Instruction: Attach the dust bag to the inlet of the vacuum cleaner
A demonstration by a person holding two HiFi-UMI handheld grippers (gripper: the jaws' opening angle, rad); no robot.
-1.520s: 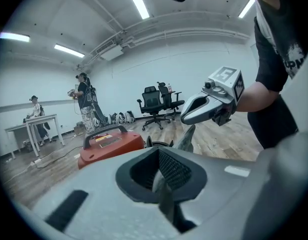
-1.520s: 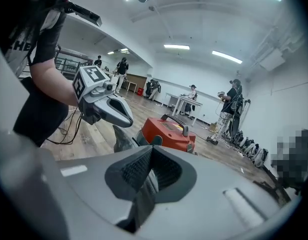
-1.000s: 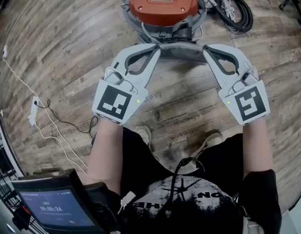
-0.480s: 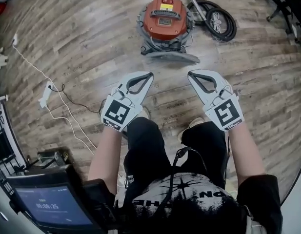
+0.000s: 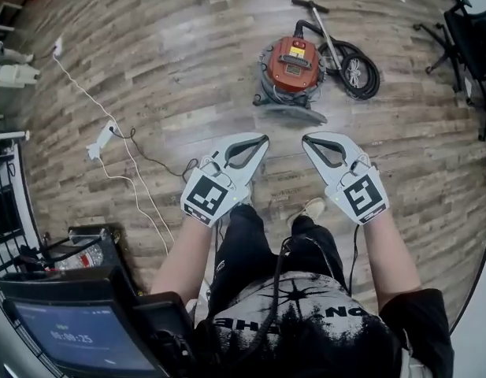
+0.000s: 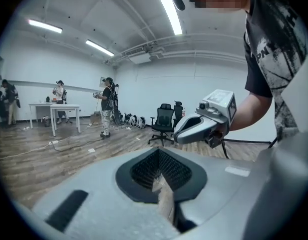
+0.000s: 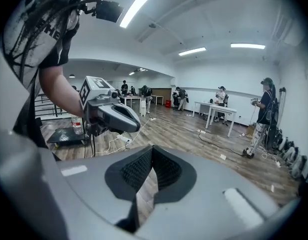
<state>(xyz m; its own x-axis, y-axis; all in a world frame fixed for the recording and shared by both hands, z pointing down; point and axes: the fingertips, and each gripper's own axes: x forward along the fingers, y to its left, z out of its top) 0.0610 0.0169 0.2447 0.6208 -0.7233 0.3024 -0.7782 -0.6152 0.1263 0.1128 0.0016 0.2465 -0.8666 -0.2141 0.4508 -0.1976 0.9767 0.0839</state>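
Note:
The red vacuum cleaner (image 5: 293, 63) stands on the wood floor far ahead, with a flat grey piece (image 5: 291, 113) lying at its near side. I cannot tell whether that piece is the dust bag. My left gripper (image 5: 259, 140) and right gripper (image 5: 309, 140) are held up side by side in front of the person's body, well short of the vacuum. Both are shut with nothing between the pads. The left gripper view shows its own closed jaws (image 6: 159, 159) and the right gripper (image 6: 203, 123) beyond. The right gripper view shows its closed jaws (image 7: 151, 154) and the left gripper (image 7: 112, 114).
A black hose and wand (image 5: 349, 60) lie right of the vacuum. A white cable and power strip (image 5: 102, 142) run across the floor at left. An office chair (image 5: 473, 36) stands at far right, a tablet (image 5: 77, 335) at bottom left. People work at tables (image 7: 219, 111) in the room.
Both grippers have risen away from the floor and the vacuum, staying shut. The head view has pulled back, so the vacuum looks smaller and farther off.

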